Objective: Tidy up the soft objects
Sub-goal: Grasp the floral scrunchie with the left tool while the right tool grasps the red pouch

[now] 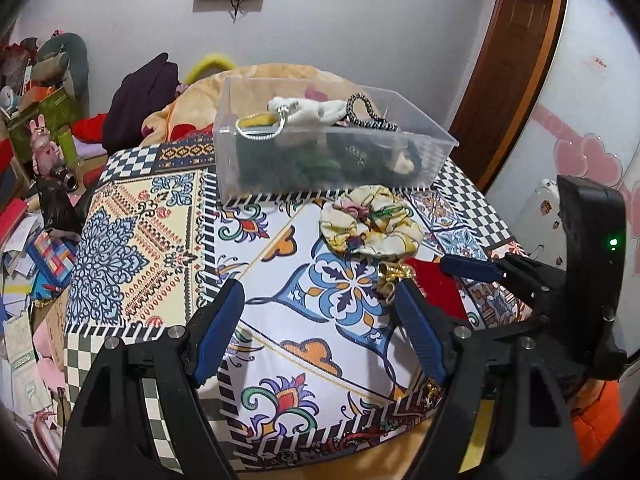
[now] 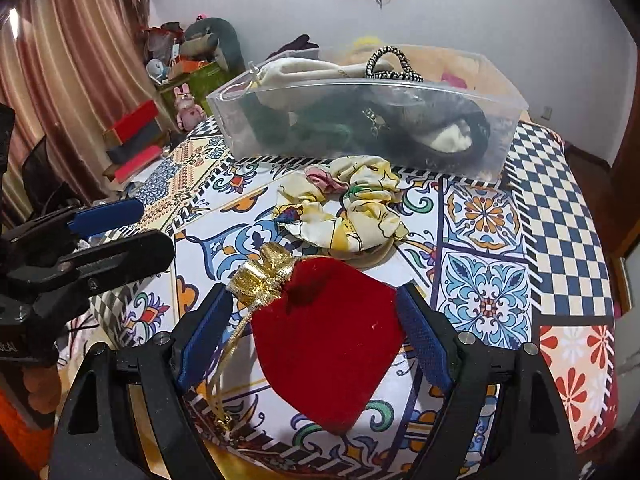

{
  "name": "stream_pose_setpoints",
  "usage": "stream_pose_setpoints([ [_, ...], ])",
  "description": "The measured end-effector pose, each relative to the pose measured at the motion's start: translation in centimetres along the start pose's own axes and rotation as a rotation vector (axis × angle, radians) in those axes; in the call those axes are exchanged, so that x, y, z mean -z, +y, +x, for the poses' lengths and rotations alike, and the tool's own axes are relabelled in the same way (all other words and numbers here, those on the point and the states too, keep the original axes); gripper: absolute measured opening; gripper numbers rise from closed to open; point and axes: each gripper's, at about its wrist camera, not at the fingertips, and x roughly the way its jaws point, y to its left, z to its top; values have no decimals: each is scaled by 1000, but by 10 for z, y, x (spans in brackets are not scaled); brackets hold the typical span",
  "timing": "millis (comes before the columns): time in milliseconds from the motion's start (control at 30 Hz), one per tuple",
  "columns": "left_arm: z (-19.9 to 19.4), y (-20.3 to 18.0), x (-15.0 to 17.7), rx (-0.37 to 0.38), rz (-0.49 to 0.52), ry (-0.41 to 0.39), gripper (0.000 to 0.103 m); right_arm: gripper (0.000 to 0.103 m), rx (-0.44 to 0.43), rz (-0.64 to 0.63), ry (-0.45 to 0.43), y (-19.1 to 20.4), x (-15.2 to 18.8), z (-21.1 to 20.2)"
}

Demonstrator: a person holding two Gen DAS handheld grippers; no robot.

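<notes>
Two soft items remain outside the clear bin point(image 2: 360, 128): the red pouch point(image 2: 332, 344) lies between the right gripper point(image 2: 316, 328)'s parted jaws, the scrunchie point(image 2: 344, 212) just ahead — closing could pinch only velvet and drag the cloth point(image 2: 484, 280). Left gripper point(image 1: 320, 316) gapes, holding nothing.

A patterned tablecloth point(image 2: 484, 216) covers the surface, all tiles, florals and checks. At the far edge sits a clear plastic bin point(image 2: 400, 148); just in front of it lies a floral scrunchie point(image 2: 348, 208), and nearer still a red velvet pouch point(image 2: 332, 344) with a gold top.
</notes>
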Motion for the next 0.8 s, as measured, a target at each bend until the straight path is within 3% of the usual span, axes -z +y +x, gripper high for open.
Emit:
stream_pose_setpoints([
  [100, 5, -4, -1, -9, 7, 9, 78, 53, 10, -4, -11, -3, 2, -2],
  [133, 7, -6, -2, -6, 11, 9, 78, 32, -17, 5, -6, -6, 2, -3],
  [167, 8, -7, -3, -2, 15, 10, 78, 19, -33, 15, 3, -9, 5, -6],
  [633, 82, -46, -37, 54, 71, 132, 78, 19, 70, 146, -155, -64, 4, -61],
  [800, 102, -54, -44, 17, 90, 143, 79, 19, 65, 165, -160, -69, 6, -61],
])
